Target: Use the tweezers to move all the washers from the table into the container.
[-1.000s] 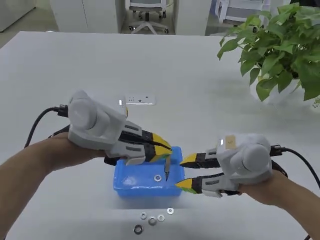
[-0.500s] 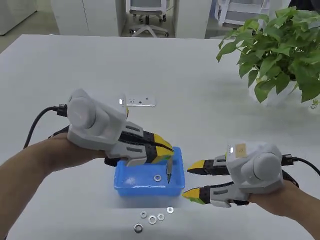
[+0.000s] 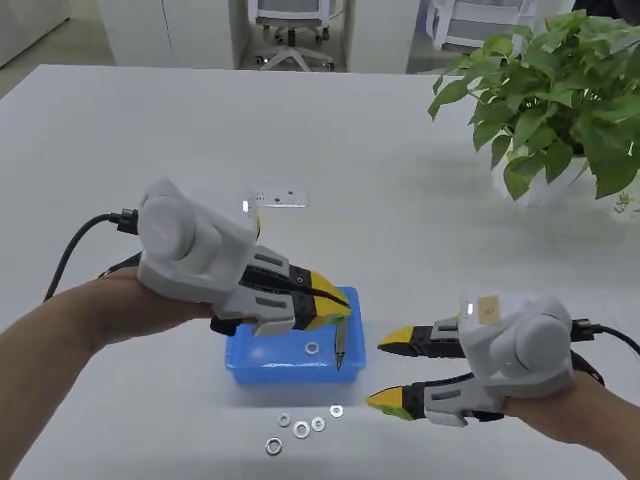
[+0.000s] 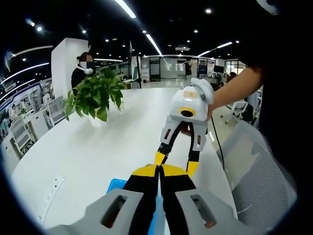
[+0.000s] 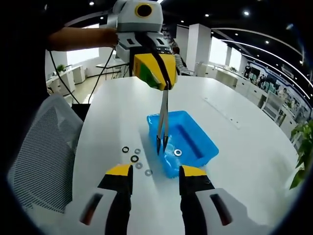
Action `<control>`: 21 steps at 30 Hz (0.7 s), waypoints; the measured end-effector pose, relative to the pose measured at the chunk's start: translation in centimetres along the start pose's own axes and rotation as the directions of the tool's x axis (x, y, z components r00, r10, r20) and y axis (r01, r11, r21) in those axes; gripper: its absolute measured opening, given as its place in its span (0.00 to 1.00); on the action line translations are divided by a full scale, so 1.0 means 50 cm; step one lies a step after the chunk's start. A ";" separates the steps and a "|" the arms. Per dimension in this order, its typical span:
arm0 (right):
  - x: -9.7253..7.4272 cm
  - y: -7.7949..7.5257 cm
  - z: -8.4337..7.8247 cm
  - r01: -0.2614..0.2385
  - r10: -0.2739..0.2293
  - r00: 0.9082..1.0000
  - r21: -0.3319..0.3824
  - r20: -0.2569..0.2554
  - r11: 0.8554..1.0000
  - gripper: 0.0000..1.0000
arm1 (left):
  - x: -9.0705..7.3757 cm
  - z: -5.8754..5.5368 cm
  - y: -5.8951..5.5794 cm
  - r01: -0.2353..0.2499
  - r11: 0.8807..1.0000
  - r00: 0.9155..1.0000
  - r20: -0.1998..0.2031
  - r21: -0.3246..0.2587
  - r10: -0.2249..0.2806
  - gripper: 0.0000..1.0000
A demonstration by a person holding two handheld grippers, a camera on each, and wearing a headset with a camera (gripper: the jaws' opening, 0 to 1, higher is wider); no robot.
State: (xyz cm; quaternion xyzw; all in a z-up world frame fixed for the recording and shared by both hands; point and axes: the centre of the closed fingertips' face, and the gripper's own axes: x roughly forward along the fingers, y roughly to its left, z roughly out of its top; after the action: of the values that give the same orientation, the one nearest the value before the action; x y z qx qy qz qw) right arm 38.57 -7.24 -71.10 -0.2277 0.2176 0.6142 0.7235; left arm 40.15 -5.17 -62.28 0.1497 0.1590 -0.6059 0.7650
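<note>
**Q:** Where are the washers located?
**A:** Five loose washers (image 3: pixel 301 430) lie in a small cluster on the worktop (image 3: pixel 120 130), close to its near edge and just in front of the container's near wall. A sixth washer (image 3: pixel 312 348) lies flat on the container floor, about mid-length.

**Q:** How is the container placed?
**A:** The blue container (image 3: pixel 280 372) is an open rectangular tray. It stands closer to the worktop's near edge than to its far edge, with its long side roughly parallel to the near edge.

**Q:** What is the position of the tweezers?
**A:** The tweezers (image 3: pixel 340 345) hang nearly upright with their tips down at the container's right end. They are near the sixth washer but apart from it. I cannot tell whether the tips touch the floor.

**Q:** What is the state of each gripper?
**A:** The left gripper (image 3: pixel 338 308) reaches in from the left above the container. Its jaws are pressed together, clamping the top of the tweezers. The right gripper (image 3: pixel 380 373) is just right of the container and points left. Its jaws are spread wide with nothing between them.

**Q:** What else is on the worktop?
**A:** A potted plant (image 3: pixel 545 110) stands toward the far right edge. A socket panel (image 3: pixel 277 199) sits in the surface beyond the container.
</note>
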 end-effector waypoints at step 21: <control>-0.002 0.018 -0.014 -0.009 0.009 1.000 0.006 -0.001 1.000 0.48 | 0.027 -0.039 -0.038 0.044 0.999 0.999 -0.028 0.004 -0.044 0.05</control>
State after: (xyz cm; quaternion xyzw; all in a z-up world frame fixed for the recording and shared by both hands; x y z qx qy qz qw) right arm 37.62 -7.63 -71.67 -0.2249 0.2211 0.6168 0.7212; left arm 38.48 -5.94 -64.70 0.1565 0.1717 -0.6209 0.7487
